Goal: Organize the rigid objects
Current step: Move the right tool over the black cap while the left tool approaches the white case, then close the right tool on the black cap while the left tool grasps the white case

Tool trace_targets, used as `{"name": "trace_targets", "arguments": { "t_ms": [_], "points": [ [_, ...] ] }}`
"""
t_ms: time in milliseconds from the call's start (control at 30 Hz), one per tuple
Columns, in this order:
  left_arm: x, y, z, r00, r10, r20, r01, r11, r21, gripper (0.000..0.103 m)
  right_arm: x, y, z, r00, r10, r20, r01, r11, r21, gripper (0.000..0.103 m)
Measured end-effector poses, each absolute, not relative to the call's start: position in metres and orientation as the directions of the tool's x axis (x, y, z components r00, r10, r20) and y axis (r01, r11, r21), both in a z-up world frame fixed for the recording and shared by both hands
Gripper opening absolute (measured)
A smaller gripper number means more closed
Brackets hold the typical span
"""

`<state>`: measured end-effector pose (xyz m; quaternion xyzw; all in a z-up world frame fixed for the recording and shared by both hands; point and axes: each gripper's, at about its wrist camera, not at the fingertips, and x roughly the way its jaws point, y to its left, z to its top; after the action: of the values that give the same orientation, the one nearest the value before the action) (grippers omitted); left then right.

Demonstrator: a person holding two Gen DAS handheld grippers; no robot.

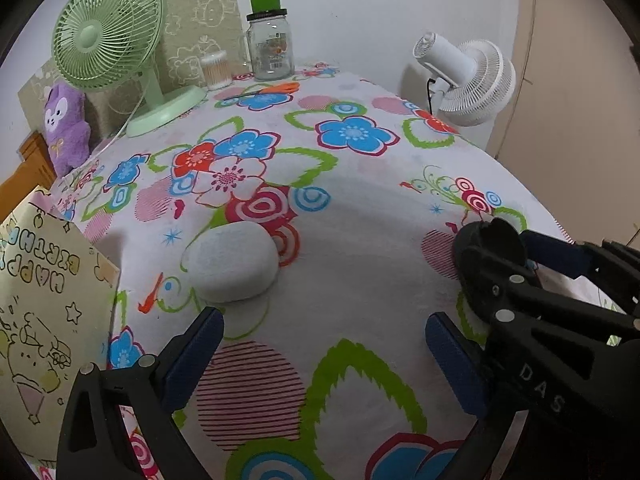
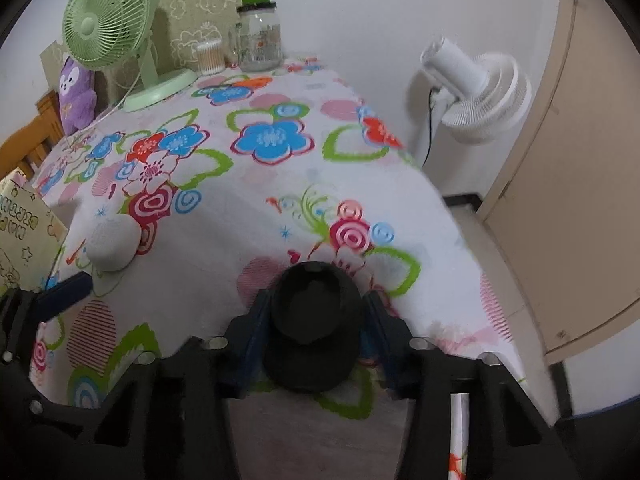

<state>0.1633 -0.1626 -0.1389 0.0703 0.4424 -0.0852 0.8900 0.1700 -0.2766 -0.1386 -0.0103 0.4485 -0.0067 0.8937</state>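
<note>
Right gripper [image 2: 316, 332] clamped on black round object [image 2: 316, 304]; curved sides risk slip on lift. Left gripper [image 1: 324, 344] wide open, empty, near white stone [image 1: 232, 266].

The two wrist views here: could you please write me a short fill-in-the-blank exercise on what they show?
1. The right gripper is shut on a round ____ object.
2. The left gripper is ____, with nothing between its fingers.
3. The white pebble-shaped object lies on the ____ tablecloth.
4. The jar at the back has a ____ cap.

Missing words: black; open; flowered; green
</note>
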Motion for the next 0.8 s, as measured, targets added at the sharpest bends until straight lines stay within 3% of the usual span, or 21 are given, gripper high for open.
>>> {"name": "trace_targets", "arguments": {
  "t_ms": [800],
  "points": [
    [0.207, -0.122, -0.135, 0.616, -0.003, -0.788, 0.079, 0.995, 0.059, 0.102, 0.21, -0.244, -0.124, 0.613, 0.051, -0.788, -0.056, 0.998, 0.022, 0.048]
  ]
}}
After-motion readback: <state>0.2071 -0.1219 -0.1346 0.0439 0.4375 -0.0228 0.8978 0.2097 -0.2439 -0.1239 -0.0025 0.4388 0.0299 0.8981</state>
